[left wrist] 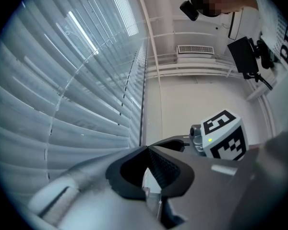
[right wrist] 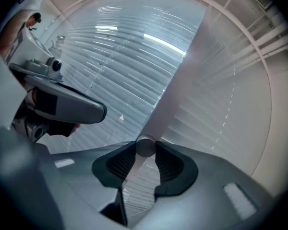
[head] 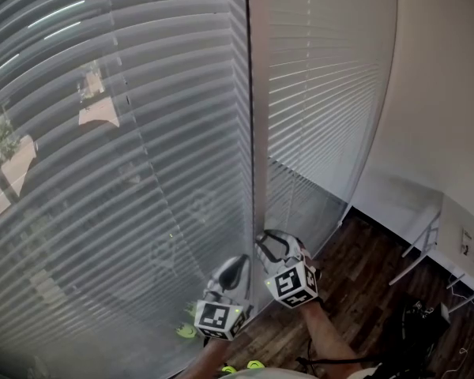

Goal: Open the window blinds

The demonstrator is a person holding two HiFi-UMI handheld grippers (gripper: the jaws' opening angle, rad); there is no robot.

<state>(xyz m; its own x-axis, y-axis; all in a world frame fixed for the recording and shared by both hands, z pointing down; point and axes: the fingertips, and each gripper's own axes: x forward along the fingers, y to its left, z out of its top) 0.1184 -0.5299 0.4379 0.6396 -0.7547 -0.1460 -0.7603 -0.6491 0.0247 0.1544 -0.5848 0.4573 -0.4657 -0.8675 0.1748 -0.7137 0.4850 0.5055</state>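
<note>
Two sets of white slatted blinds (head: 126, 156) hang either side of a pale upright strip (head: 258, 133); slats lie nearly flat against the glass. My right gripper (right wrist: 145, 150) is at the strip's foot, its pads closed on the round grey end of a rod (right wrist: 145, 145), seemingly the blinds' wand. In the head view this gripper (head: 273, 245) sits just right of the strip. My left gripper (head: 235, 268) hovers beside it, lower and left, against the left blinds (left wrist: 62, 90). Its fingertips (left wrist: 148, 148) meet; I see nothing clearly held between them.
A white wall (head: 442, 93) closes the right side. Dark wood floor (head: 355, 283) lies below, with a white frame (head: 419, 251) leaning there and black cables (head: 415, 322) near it. A vent (left wrist: 195, 49) shows on the ceiling in the left gripper view.
</note>
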